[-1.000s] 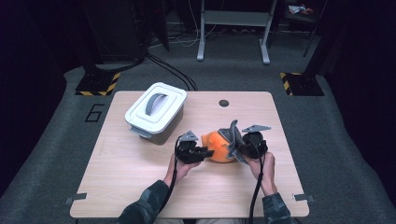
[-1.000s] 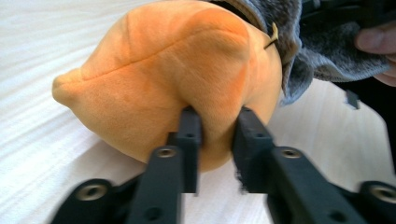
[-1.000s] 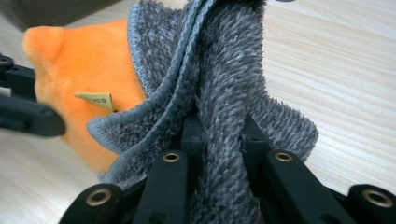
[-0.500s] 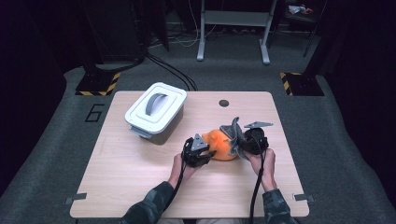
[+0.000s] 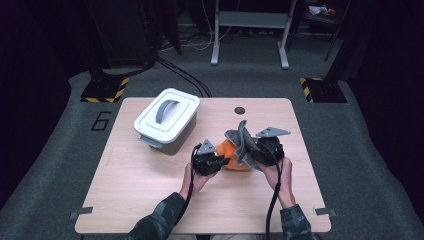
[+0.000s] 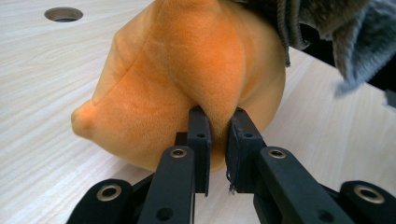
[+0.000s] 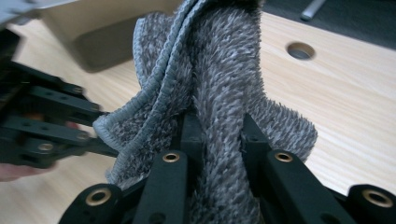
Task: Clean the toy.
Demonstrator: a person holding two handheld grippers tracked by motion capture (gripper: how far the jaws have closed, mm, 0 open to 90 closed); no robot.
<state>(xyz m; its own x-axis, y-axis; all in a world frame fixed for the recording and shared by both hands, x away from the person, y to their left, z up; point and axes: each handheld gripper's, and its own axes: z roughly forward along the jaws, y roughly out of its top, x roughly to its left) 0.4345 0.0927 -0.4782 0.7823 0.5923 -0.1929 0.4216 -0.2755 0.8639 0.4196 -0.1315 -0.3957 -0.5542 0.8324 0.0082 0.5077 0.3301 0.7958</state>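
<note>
On the pale wooden table (image 5: 150, 200), an orange plush toy (image 6: 187, 84) is lying near the middle. The left gripper (image 6: 218, 140), jaws just closing, is pinching a fold of its fabric. The right gripper (image 7: 219, 135) is clamping a grey cloth (image 7: 224, 84) draped over the toy. A white lidded box (image 5: 167, 120) is sitting behind.

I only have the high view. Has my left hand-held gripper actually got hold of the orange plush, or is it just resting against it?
Observer: The left hand-held gripper has just been closing and now pinches a fold of the orange plush between its pads.
Operator: What does the right one have?
Observer: The right hand-held gripper is shut on the grey cloth, bunched upright between its jaws.
Operator: Is the cloth off the plush?
Observer: In the left gripper view, part of it drapes over the plush's top.
</note>
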